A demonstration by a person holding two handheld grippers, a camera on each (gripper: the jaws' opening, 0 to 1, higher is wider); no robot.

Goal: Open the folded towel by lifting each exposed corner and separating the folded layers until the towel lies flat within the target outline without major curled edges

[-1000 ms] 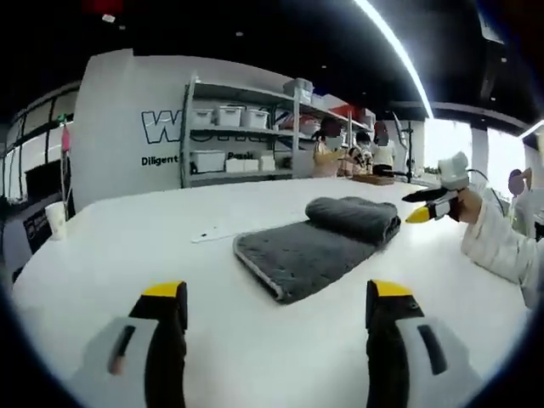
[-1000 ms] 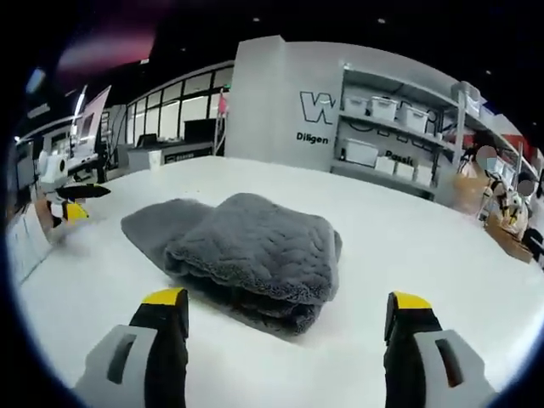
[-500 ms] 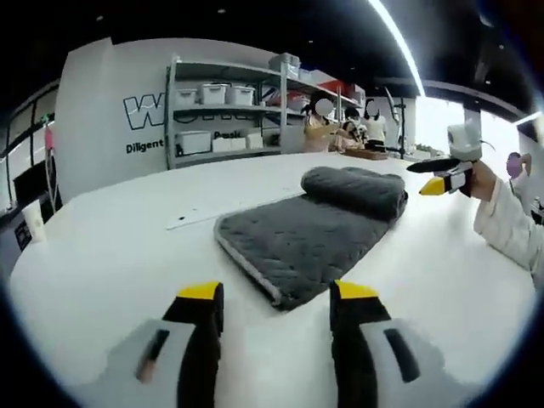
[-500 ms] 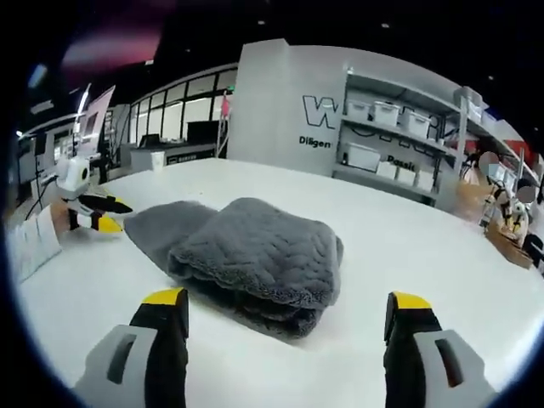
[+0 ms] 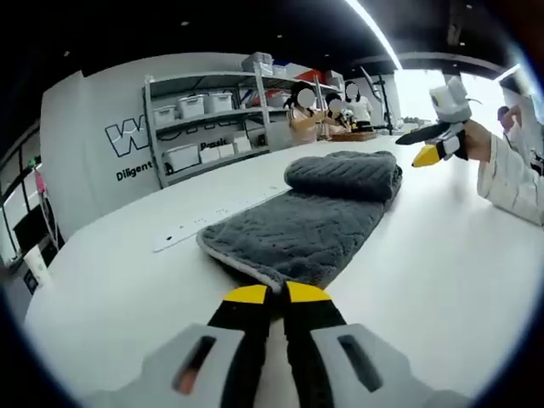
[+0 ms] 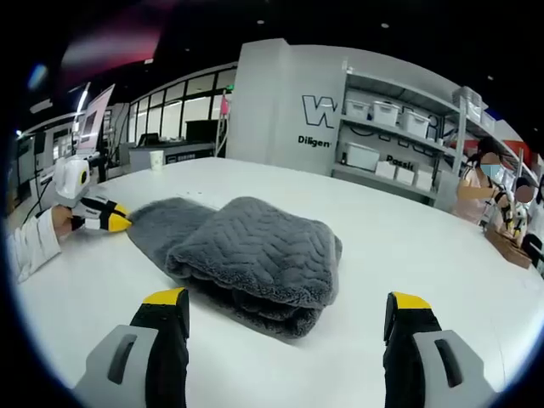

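The left gripper [image 5: 274,293] is covering the towel's [image 5: 302,231] nearest corner, so whether its closed fingers [image 5: 246,296] are pinching cloth is not showing. The towel's [image 6: 255,255] upper fold is hiding the layers beneath. Shelf lettering [image 6: 316,109] is being cut off.

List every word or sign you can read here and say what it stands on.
"W": large outlined letter on the grey wall, the rest hidden behind the shelving.
"Diligen": smaller line beneath it, cut off by the shelving.
Labels on the storage bins: too blurred to read.
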